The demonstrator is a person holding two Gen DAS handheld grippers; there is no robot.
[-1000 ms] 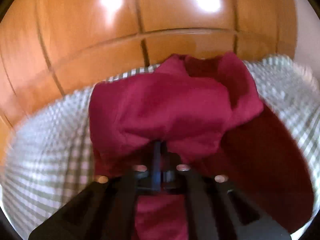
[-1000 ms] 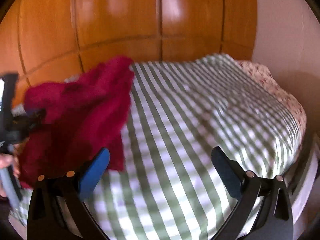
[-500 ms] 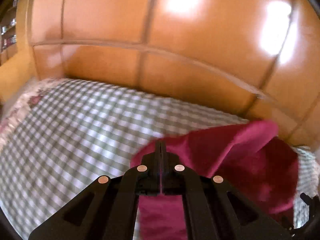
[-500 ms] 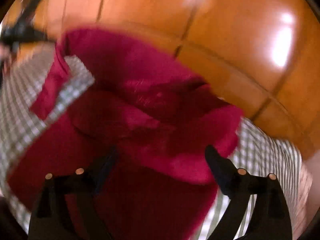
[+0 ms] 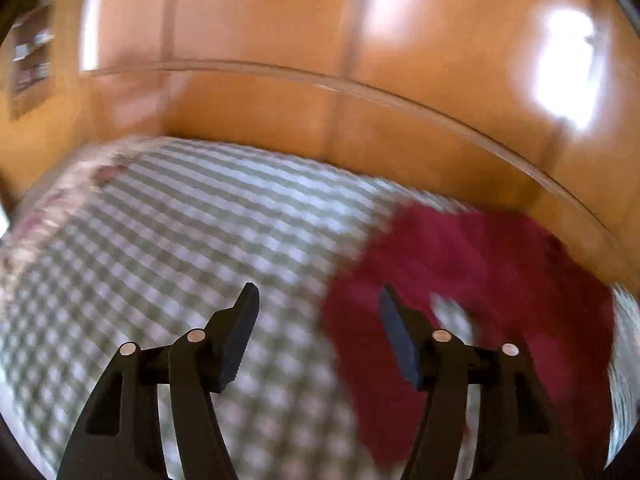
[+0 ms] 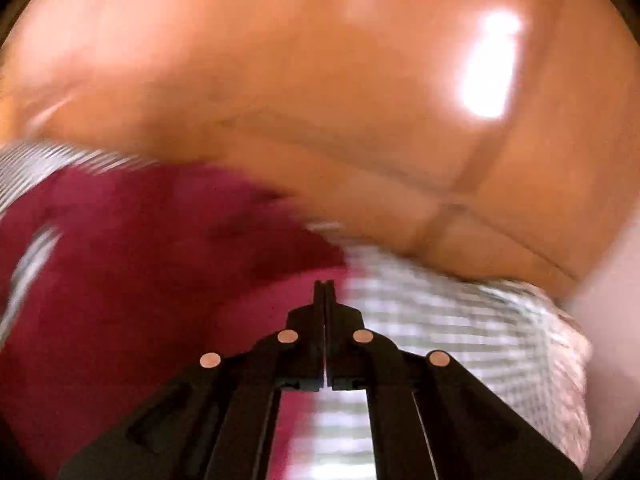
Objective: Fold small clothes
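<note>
- Left wrist view: left tool (image 5: 318,300) released, jaws wide apart, nothing between them. Red garment (image 5: 488,280) lies on the checked bed (image 5: 168,240), to the tool's right, below the wooden panelling (image 5: 320,60).
- Right wrist view: right tool (image 6: 324,292) clenched at the garment's (image 6: 140,260) edge; whether cloth is pinched, cannot tell.
- Judgement: light, limp, shifts easily; take hold at hems or corners.

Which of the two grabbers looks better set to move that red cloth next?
Probably the right. The right gripper has its jaws pressed together at the edge of the red garment, apparently pinching it, though blur hides the contact. The left gripper is open with nothing between its fingers, the garment just beside it.
</note>
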